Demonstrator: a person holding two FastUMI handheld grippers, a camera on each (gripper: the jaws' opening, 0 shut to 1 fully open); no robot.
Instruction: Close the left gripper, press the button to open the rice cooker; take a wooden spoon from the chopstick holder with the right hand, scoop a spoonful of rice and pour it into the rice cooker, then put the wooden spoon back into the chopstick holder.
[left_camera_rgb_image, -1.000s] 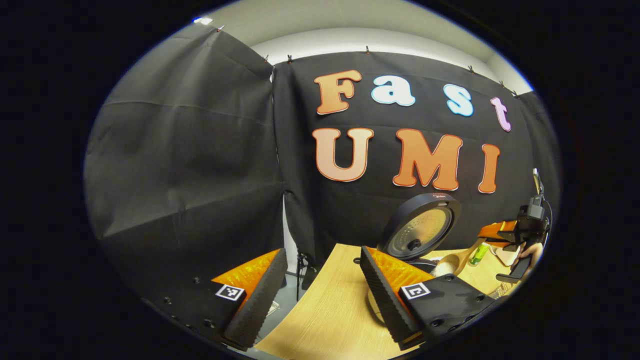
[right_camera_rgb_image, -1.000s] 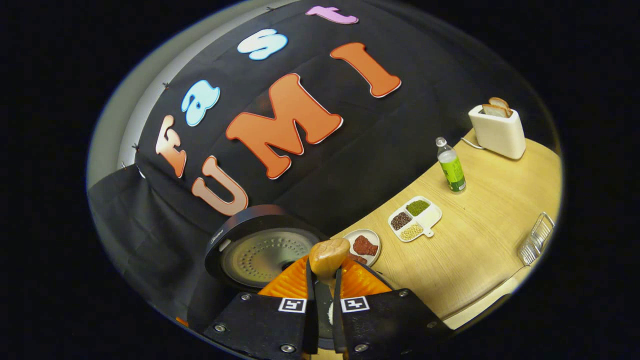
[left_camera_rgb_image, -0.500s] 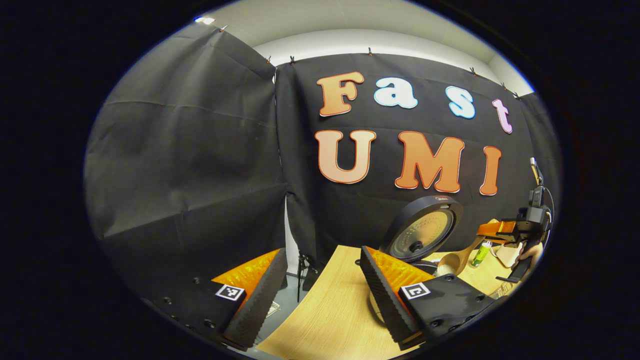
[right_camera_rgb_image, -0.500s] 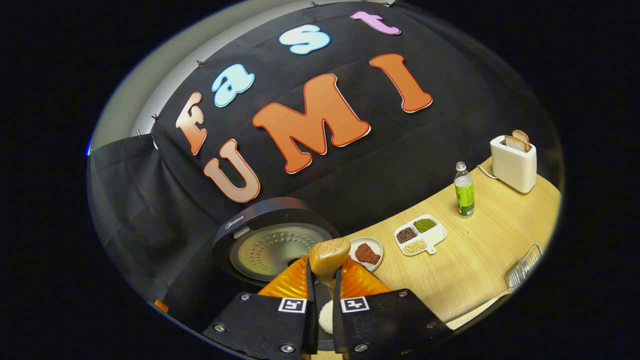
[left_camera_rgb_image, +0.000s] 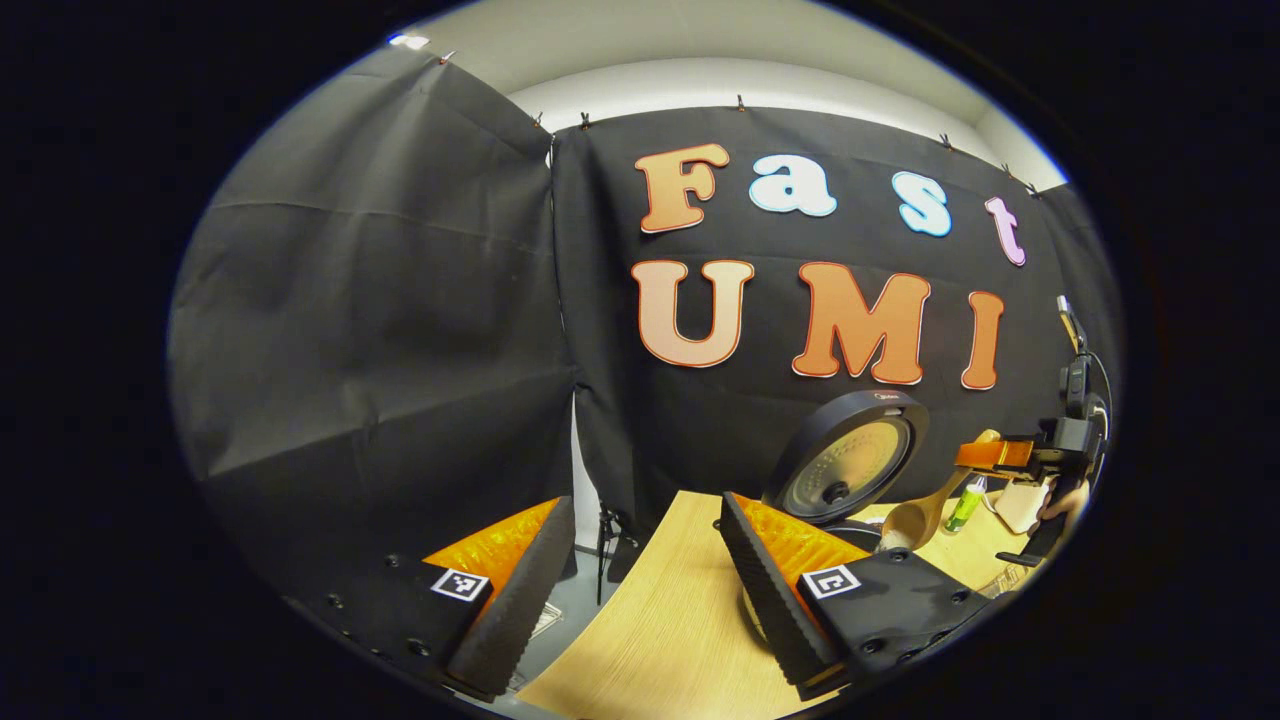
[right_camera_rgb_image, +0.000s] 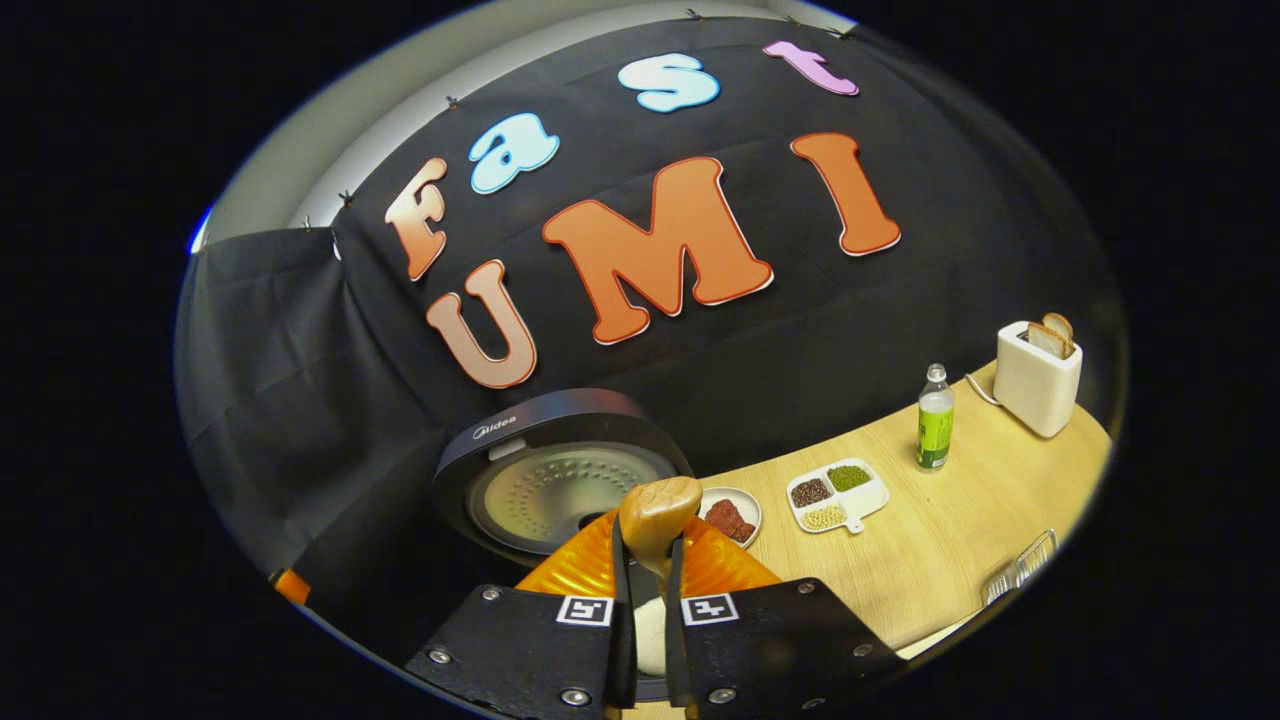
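My right gripper (right_camera_rgb_image: 648, 560) is clamped on the wooden spoon (right_camera_rgb_image: 657, 515), its bowl poking up just in front of the rice cooker's (right_camera_rgb_image: 560, 480) raised lid. Right of the cooker sit a small plate (right_camera_rgb_image: 735, 515) and a divided dish (right_camera_rgb_image: 835, 493). My left gripper (left_camera_rgb_image: 640, 580) hangs wide apart, holding nothing, left of the cooker.

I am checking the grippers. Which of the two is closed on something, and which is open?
The right gripper is closed on the wooden spoon, both fingers pressing its handle. The left gripper is open, fingers wide apart, empty.
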